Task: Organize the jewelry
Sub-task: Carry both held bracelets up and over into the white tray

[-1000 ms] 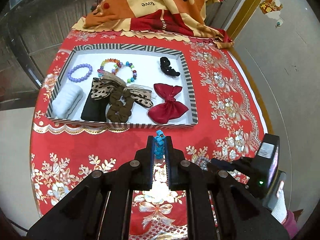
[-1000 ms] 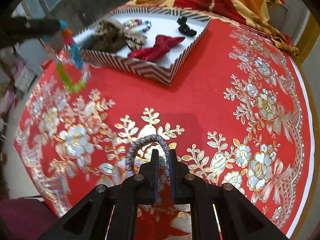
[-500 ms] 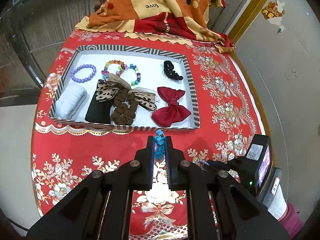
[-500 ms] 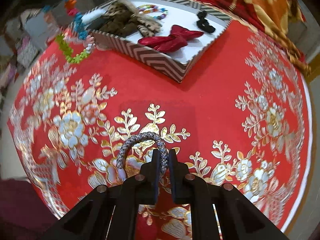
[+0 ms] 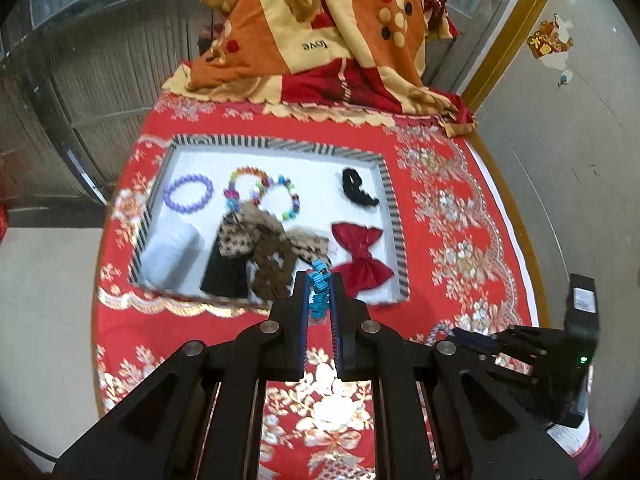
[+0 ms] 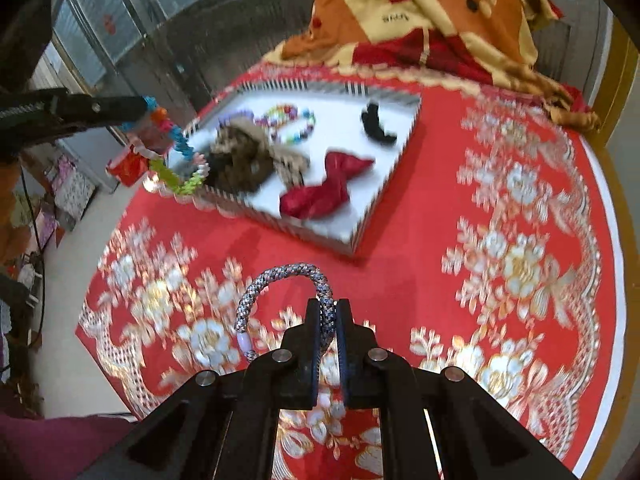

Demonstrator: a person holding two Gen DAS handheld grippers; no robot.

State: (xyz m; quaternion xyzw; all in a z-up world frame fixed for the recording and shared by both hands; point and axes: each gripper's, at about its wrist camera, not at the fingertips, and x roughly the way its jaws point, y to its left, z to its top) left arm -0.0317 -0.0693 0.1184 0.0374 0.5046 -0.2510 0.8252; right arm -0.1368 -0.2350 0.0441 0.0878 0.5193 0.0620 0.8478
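Note:
My left gripper [image 5: 320,294] is shut on a colourful beaded bracelet [image 5: 319,285], of which only blue beads show between the fingers; in the right wrist view the bracelet [image 6: 176,160] hangs from it near the tray's left corner. My right gripper [image 6: 328,316] is shut on a grey-blue braided bracelet [image 6: 280,276], held above the red cloth; it also shows in the left wrist view [image 5: 436,330]. A striped tray [image 5: 394,216] holds a purple bracelet [image 5: 188,198], two multicoloured bracelets [image 5: 264,192], a black hair tie [image 5: 358,188], a red bow [image 5: 362,256] and a leopard bow [image 5: 256,236].
The round table wears a red cloth with gold flowers [image 6: 516,264]. A folded orange and red blanket [image 5: 320,40] lies behind the tray. The tray also holds a white item [image 5: 172,256], a black pouch [image 5: 226,276] and a brown scrunchie [image 5: 274,268].
Both grippers have risen and moved toward the tray with their bracelets. The grey-blue bracelet has lifted off the cloth. The left gripper now sits over the tray's near edge.

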